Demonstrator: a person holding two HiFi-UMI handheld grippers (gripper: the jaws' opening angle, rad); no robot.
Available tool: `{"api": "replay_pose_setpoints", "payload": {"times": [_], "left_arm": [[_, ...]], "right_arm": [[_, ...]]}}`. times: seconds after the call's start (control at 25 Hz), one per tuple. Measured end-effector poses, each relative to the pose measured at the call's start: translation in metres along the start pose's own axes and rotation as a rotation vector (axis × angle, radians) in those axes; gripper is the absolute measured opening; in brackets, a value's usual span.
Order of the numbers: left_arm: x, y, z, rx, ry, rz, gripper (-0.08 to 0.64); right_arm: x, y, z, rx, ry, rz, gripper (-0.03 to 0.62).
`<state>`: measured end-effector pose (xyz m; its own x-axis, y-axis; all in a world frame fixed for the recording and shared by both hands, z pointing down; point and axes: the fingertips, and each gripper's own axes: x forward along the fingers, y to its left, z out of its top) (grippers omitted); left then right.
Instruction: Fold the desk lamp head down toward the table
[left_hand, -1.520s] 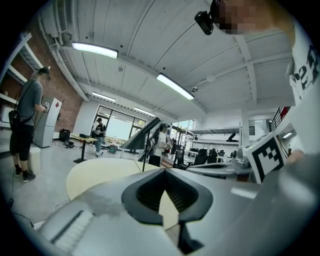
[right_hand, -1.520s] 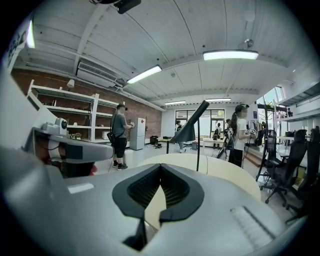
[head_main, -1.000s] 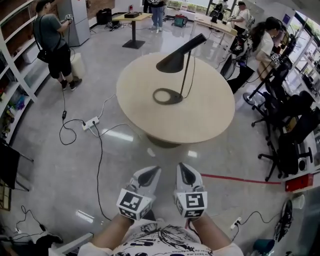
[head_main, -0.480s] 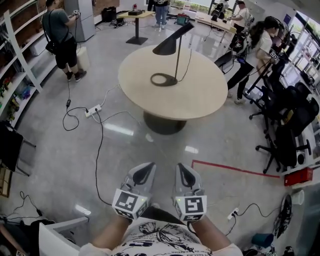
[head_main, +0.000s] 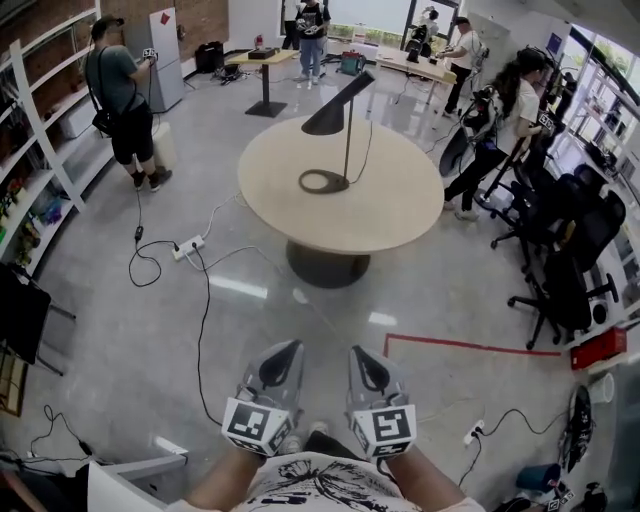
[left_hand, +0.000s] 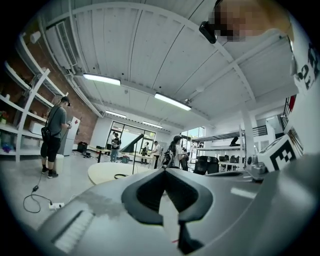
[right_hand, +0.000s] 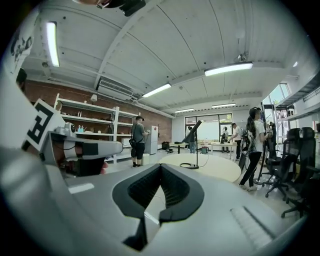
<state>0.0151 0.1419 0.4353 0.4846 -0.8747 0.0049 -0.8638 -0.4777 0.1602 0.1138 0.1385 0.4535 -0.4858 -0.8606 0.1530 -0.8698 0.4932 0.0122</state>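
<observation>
Farther off than a second ago: round table (head_main: 405, 215) now smaller and higher in head view. Left gripper (head_main: 288, 350) low near the body, jaws pressed together, nothing between. Desk lamp (head_main: 332, 118) stands on the table, head raised and angled, not folded. Right gripper (head_main: 360, 352) likewise closed, empty, well apart from the lamp. Task judged unstarted: approach, grasp and fold all remain.

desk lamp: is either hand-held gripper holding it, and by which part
Nothing is held: the left hand-held gripper and right hand-held gripper are both shut and empty, far from the desk lamp.
</observation>
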Motion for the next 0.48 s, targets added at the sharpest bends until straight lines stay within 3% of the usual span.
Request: {"api": "replay_pose_setpoints", "payload": {"times": [0.48], "left_arm": [[-0.019, 0.010, 0.014, 0.015, -0.012, -0.051, 0.003]], "right_arm": [[-0.009, 0.029, 0.012, -0.048, -0.042, -0.032, 0.008]]}}
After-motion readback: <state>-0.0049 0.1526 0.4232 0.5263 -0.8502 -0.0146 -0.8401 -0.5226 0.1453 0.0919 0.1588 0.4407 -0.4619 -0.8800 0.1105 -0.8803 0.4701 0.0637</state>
